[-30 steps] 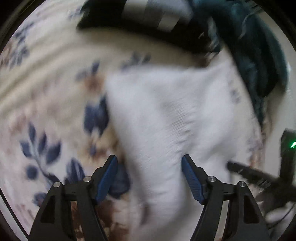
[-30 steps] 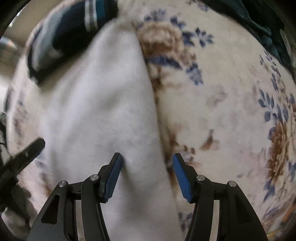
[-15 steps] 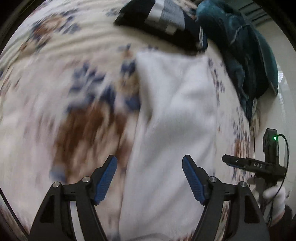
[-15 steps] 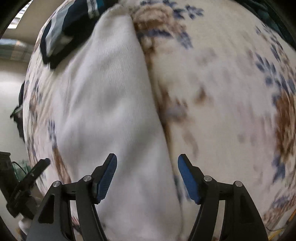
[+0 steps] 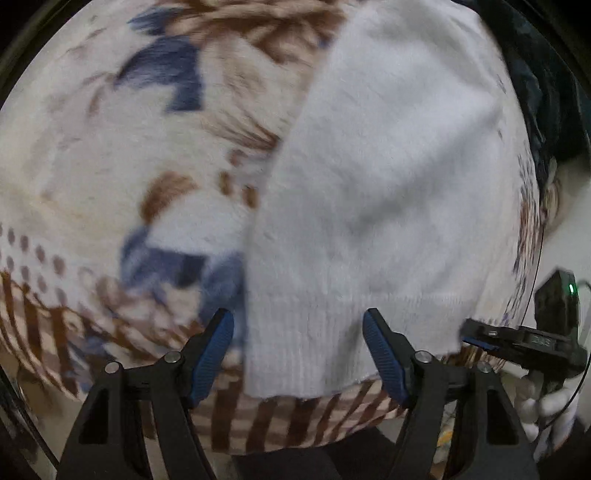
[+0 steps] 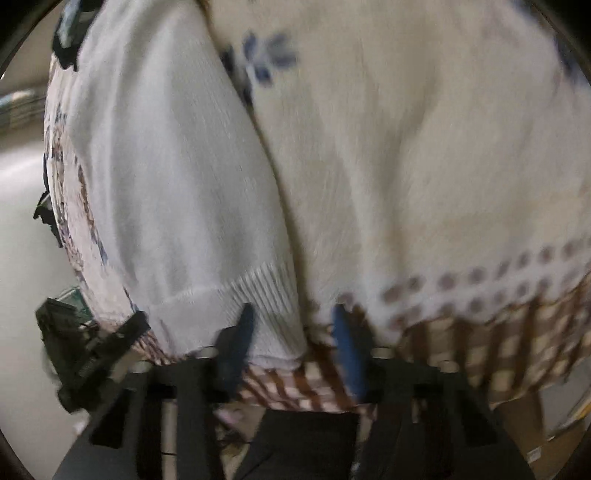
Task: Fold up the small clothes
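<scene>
A white knitted garment (image 5: pixel 369 184) lies flat on a floral blanket (image 5: pixel 110 166), its ribbed hem (image 5: pixel 314 339) at the near edge. My left gripper (image 5: pixel 297 321) hovers over the hem's left corner with its jaws closing slightly. The corner lies between the fingers and the pads do not press it. In the right wrist view the same garment (image 6: pixel 166 184) runs up the left side. My right gripper (image 6: pixel 293 312) is blurred at the hem's right corner (image 6: pixel 273 295), its jaws closing with the corner between them and a gap still showing.
The blanket's brown checked border (image 6: pixel 498 350) hangs over the near edge. A dark teal garment (image 5: pixel 535 74) lies at the far right. A dark striped garment (image 6: pixel 66 33) lies beyond the white one. A white-gloved hand (image 5: pixel 546 406) holds the other gripper.
Both grippers have drawn back along the white garment from its middle to the ribbed hem at the blanket's edge. The right jaws have narrowed; the left jaws look much the same.
</scene>
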{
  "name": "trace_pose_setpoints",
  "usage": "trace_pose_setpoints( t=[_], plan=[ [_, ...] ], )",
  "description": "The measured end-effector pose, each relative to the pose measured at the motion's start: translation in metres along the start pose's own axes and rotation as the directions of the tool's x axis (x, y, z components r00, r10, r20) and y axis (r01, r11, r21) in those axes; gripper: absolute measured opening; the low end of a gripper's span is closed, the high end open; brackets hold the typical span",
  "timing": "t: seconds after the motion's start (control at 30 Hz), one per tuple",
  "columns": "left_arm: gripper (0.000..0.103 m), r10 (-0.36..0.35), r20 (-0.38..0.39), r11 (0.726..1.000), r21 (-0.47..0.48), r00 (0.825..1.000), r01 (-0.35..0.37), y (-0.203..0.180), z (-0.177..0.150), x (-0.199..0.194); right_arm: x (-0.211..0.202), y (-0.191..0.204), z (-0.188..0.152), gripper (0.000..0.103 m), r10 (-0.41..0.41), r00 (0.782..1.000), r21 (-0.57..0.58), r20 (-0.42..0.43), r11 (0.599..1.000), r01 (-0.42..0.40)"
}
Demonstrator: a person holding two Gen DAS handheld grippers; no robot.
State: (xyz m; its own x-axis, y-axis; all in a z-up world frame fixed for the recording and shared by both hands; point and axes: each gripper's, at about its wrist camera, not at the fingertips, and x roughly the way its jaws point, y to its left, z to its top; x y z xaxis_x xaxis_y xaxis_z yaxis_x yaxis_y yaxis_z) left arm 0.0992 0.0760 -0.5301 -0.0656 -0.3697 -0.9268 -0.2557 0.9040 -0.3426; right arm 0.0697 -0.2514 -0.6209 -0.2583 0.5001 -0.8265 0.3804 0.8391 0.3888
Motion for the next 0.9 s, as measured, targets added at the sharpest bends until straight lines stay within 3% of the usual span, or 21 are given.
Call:
trace_pose_setpoints(
  t=[0.03, 0.07, 0.2, 0.3, 0.47, 0.63, 0.73, 0.77, 0.8, 0.83, 0.9],
  plan=[
    [0.045, 0.006, 0.026, 1.000, 0.026, 1.000, -0.006, -0.005, -0.003, -0.001, 0.009, 0.000, -0.001, 0.021, 0.004, 1.000, -0.007, -0.019, 1.000, -0.004],
    [0.010, 0.020, 0.048, 0.999, 0.043, 0.999, -0.022, -0.009, -0.007, -0.003, 0.021, 0.003, -0.004, 0.005, -0.025, 0.999, -0.022, -0.031, 0.999, 0.025],
    [0.010, -0.024, 0.141, 0.998, 0.061, 0.990, 0.016, -0.017, -0.016, -0.024, 0.026, 0.017, -0.024, 0.004, -0.125, 0.992, -0.093, 0.017, 0.988, 0.126],
    [0.010, -0.048, 0.172, 0.999, 0.027, 0.984, 0.044, -0.001, -0.024, -0.040, 0.018, 0.021, -0.043, 0.004, -0.132, 0.990, -0.122, 0.042, 0.983, 0.136],
    [0.010, -0.014, 0.130, 1.000, 0.000, 0.991, 0.015, 0.025, -0.013, -0.009, 0.025, 0.006, -0.055, 0.004, -0.142, 0.990, -0.116, 0.021, 0.983, 0.143],
    [0.015, -0.114, 0.110, 0.991, -0.063, 0.987, 0.122, 0.043, -0.006, -0.012, 0.055, 0.013, -0.044, 0.006, -0.124, 0.991, -0.101, -0.040, 0.988, 0.119],
    [0.029, -0.160, 0.166, 0.983, -0.060, 0.973, 0.172, 0.061, -0.008, -0.038, 0.056, 0.030, -0.037, 0.022, -0.092, 0.994, -0.188, -0.063, 0.979, 0.079],
    [0.040, -0.179, 0.174, 0.979, -0.064, 0.968, 0.192, 0.065, -0.007, -0.040, 0.055, 0.030, -0.038, 0.042, -0.079, 0.995, -0.208, -0.066, 0.976, 0.063],
    [0.050, -0.191, 0.176, 0.976, -0.072, 0.966, 0.206, 0.069, -0.005, -0.040, 0.054, 0.029, -0.038, 0.054, -0.059, 0.996, -0.211, -0.065, 0.976, 0.044],
    [0.065, -0.213, 0.176, 0.969, -0.089, 0.961, 0.231, 0.075, -0.004, -0.038, 0.052, 0.026, -0.038, 0.056, -0.044, 0.997, -0.204, -0.061, 0.979, 0.031],
    [0.066, -0.227, 0.173, 0.961, -0.119, 0.958, 0.249, 0.080, 0.000, -0.028, 0.051, 0.017, -0.035, 0.056, -0.020, 0.998, -0.178, -0.061, 0.984, 0.009]
  ],
)
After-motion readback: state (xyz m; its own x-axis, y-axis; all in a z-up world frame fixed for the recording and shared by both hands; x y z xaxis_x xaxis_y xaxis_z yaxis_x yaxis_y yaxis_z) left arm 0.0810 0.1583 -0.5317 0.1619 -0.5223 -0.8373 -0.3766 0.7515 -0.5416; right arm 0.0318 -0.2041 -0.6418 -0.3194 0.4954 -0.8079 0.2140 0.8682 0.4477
